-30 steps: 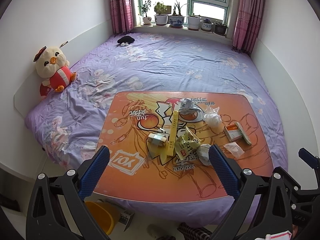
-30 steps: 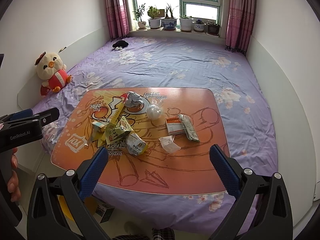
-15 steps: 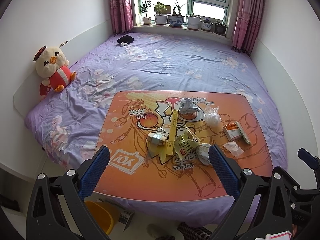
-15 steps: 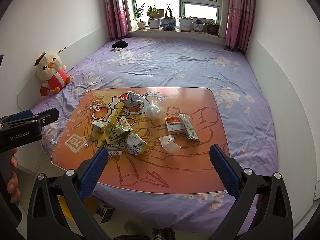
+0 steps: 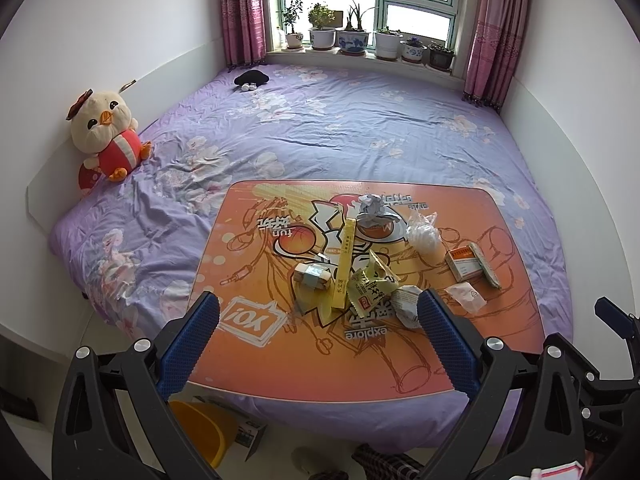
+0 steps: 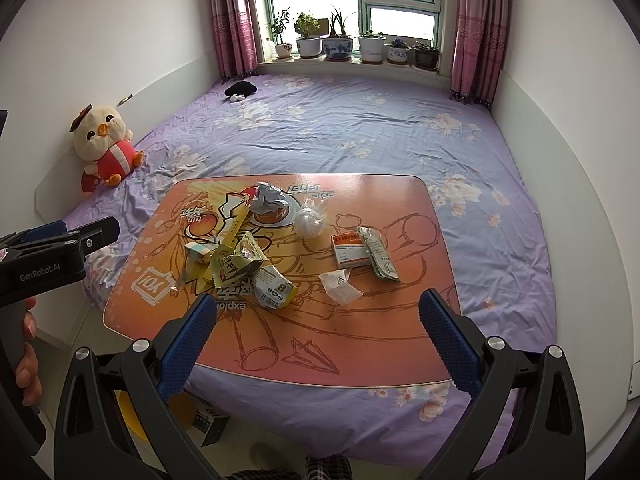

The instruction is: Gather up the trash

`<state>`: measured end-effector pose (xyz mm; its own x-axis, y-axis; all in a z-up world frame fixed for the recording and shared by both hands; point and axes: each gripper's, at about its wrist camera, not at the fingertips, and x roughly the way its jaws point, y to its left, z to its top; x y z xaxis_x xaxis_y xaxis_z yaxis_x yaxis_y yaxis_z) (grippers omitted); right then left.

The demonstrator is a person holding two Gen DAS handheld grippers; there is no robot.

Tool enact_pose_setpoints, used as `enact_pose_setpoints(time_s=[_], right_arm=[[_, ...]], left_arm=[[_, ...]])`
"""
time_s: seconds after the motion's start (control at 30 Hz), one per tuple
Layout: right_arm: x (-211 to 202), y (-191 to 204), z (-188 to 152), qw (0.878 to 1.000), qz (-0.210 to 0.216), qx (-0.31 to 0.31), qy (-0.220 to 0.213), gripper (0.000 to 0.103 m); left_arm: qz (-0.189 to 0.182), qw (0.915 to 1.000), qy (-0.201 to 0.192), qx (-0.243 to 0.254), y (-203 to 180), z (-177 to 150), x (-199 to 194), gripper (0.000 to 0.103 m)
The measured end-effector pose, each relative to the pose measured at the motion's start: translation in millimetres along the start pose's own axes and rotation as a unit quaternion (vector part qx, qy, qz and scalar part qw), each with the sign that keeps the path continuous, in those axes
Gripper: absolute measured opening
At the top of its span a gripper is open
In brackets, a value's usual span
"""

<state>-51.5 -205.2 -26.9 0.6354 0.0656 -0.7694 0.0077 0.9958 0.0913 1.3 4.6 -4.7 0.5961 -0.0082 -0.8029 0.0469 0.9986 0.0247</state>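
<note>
The trash lies heaped on the orange table (image 5: 248,344), ahead of both tools and untouched: a yellow-green snack wrapper (image 5: 370,286) sits just beyond the gap of the left tool (image 5: 318,310), with a long yellow strip (image 5: 345,264) leaning across a taped brown packet (image 5: 312,276) to its left and a crumpled printed wrapper (image 5: 406,304) close against the inner side of the left tool's right finger. Farther out from the tool lie a grey paper ball (image 5: 370,210), a clear plastic bag (image 5: 422,236), a small orange-and-white box (image 5: 464,264) with a foil sachet (image 5: 486,266) touching its right side, and a scrap of clear film (image 5: 466,296). From the right tool (image 6: 318,310) the same heap sits ahead and to the left, the printed wrapper nearest its left finger and the film scrap just ahead of its gap. Over the last second almost nothing has shifted; both views have only crept a shade, and no piece has moved. Both tools are spread wide with nothing between their fingers, hanging short of the table's near edge. That suggests the collecting has not started and a first target is only now being lined up. A yellow bin (image 5: 200,428) shows below the left tool, under the table's near edge on the floor, likely where the trash belongs. A plush chick (image 5: 106,132) sits well off to the left on the purple bed (image 5: 340,132).
</note>
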Motion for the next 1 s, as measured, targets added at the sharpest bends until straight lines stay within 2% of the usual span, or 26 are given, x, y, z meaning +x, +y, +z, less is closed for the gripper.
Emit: enact_pose_setpoints(time_s=[0.63, 1.0], right_arm=[[-1.0, 1.1, -1.6, 1.000, 0.001, 0.000, 0.006, 0.100], [16.7, -7.9, -13.4, 1.000, -0.002, 0.000, 0.012, 0.100]], left_arm=[[0.000, 0.9999, 0.010, -0.005, 0.4, -6.8, 3.9, 0.098], [0.001, 0.9983, 0.058, -0.010, 3.0, -27.8, 31.8, 0.098]])
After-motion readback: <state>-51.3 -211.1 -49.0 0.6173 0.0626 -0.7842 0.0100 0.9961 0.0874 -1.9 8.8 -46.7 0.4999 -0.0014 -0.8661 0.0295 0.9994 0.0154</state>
